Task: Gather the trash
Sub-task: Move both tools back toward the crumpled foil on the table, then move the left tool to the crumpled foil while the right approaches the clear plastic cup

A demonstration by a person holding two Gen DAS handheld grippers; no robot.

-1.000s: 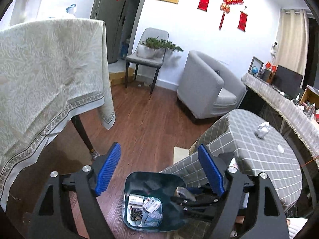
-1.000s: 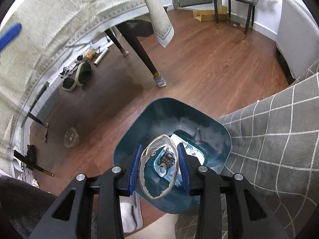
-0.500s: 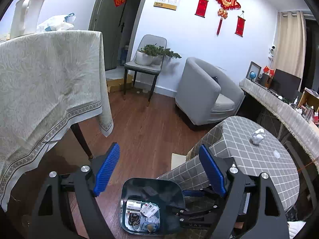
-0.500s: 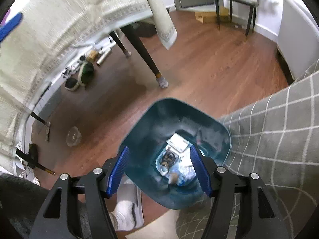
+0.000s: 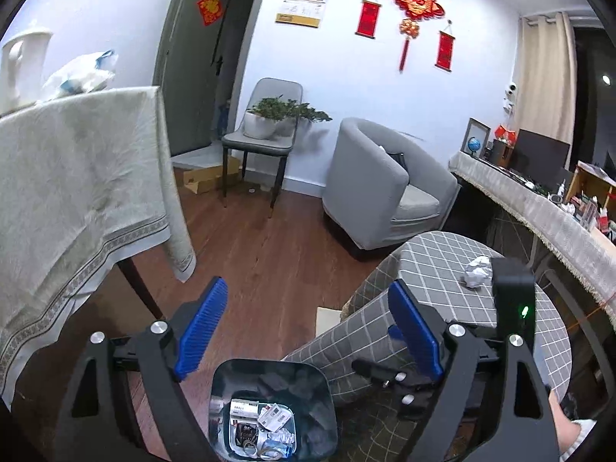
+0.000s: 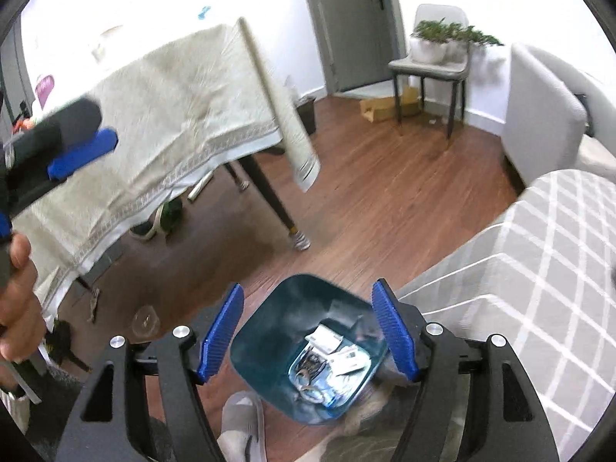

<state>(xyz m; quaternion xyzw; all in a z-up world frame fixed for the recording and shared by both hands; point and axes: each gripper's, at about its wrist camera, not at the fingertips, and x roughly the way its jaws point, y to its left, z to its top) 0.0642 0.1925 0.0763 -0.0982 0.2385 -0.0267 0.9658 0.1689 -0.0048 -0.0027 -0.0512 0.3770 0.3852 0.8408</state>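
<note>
The left gripper (image 5: 308,331) is wide open and holds nothing. The right gripper (image 6: 308,337) is also wide open and empty, above the blue trash bin (image 6: 269,331). The bin stands on the wooden floor (image 5: 269,261), just beside the checkered table (image 5: 442,269). A crumpled paper ball (image 5: 478,271) lies on this table, at its far side.
</note>
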